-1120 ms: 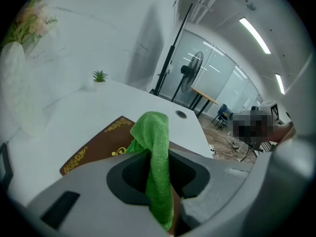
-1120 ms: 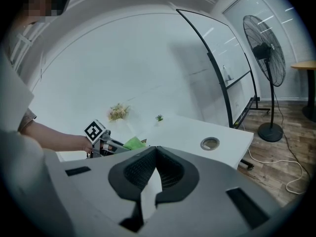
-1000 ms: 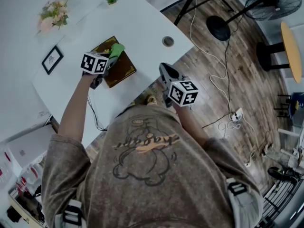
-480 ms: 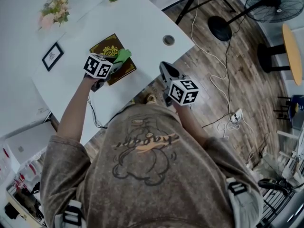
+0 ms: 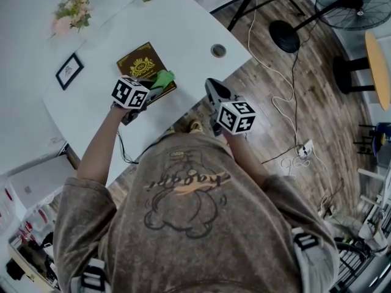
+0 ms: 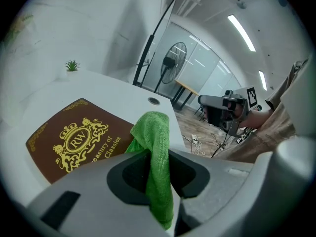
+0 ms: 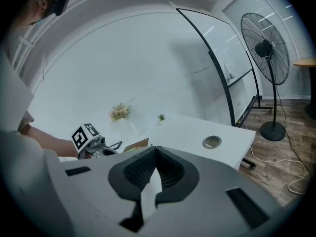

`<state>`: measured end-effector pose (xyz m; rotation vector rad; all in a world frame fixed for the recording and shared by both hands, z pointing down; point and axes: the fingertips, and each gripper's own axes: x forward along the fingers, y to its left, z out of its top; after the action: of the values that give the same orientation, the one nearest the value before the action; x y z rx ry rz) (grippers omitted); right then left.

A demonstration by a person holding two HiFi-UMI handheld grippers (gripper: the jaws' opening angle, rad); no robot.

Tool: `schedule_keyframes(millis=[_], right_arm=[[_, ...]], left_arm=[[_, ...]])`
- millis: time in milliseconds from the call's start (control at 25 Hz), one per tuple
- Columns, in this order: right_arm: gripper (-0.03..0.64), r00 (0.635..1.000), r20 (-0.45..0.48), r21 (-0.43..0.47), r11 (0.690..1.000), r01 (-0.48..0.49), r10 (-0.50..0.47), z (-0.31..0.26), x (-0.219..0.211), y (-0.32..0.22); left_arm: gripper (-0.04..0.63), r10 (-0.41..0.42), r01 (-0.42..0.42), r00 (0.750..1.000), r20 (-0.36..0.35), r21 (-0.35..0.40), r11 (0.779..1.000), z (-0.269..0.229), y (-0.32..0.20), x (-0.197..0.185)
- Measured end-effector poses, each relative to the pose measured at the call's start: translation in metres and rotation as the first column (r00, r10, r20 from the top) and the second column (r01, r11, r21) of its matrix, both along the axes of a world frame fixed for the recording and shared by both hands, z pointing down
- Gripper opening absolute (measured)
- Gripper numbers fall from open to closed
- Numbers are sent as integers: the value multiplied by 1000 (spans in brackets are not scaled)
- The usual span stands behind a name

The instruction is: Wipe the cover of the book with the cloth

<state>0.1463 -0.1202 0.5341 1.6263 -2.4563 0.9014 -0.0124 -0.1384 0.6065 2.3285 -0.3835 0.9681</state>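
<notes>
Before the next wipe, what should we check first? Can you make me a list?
1. Green cloth pinched in the left claw: ok.
2. Book lying flat on the table, cover up: ok.
3. Cloth over the book's cover: ok, at one corner.
4. Cloth pressing on the cover: cannot tell.
5. Right claw out of the way: ok, shut, empty, away from the book.
6. Something holding the book steady: not ok, nothing holds it.

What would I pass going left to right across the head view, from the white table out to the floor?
picture frame → brown book → round cable hole in the table → standing fan
</notes>
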Motion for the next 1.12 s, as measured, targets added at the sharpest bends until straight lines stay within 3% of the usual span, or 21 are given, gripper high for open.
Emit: schedule_keyframes(millis=[640,840,1000,1120], right_arm=[[3,1000,-4,9,1000,1,-1,-4,-2,-2],[3,1000,-17,8,1000,-14,14,-4,7,1],[3,999,-22,12,999,-38,39,-8,20,1],[3,998,-31,16,999,-47,47,-15,28,1]], left_arm=[[77,-131,122,990,-45,-169,978,-2,10,20],[77,-190,164,977,-95,-235,958,-3,12,38],[78,-201,148,967,-156,-296,944,-8,20,63],[78,-208,141,955,-210,-293,946,-21,19,77]])
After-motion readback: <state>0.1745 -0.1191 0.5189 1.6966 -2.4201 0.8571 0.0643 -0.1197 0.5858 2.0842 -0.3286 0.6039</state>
